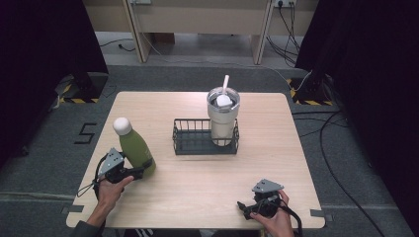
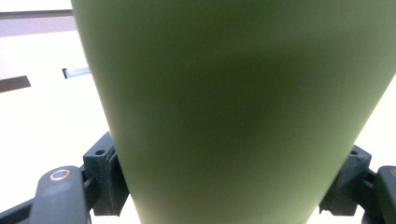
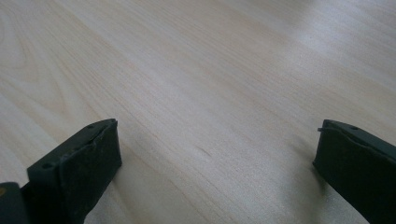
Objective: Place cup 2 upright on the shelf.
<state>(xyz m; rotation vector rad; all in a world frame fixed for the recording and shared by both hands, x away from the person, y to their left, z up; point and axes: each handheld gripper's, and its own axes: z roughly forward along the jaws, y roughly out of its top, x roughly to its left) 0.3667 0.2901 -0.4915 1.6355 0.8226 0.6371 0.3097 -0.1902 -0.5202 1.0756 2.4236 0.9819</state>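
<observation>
Gripping the lower body of one olive-green metal bottle with a white rounded cap (image 1: 133, 144), the left gripper (image 1: 140, 171) sits at the lower left of the high view; in the left gripper view its two black jaws press against either flank of the green wall (image 2: 233, 112). The bottle leans, its cap tilted toward the upper left of the frame, its base on or just above the pale wooden tabletop (image 1: 197, 187); which cannot be told.

Stage, as judged: the grasp is made; carrying the bottle and setting it down is all still to do. A likely destination is the black wire basket (image 1: 190, 143) at frame centre, whose left half stands vacant.

Right gripper (image 1: 245, 208), lower right of the high view: jaws spread wide and holding nothing, resting low over bare wood (image 3: 201, 84) in its own view.

Count:
- bottles, green: one, left of the basket and well apart from it
- steel tumblers with lid and white straw (image 1: 223, 116): one, upright in the basket's right half
- wire baskets: one
- grippers: two
- tables: one
</observation>
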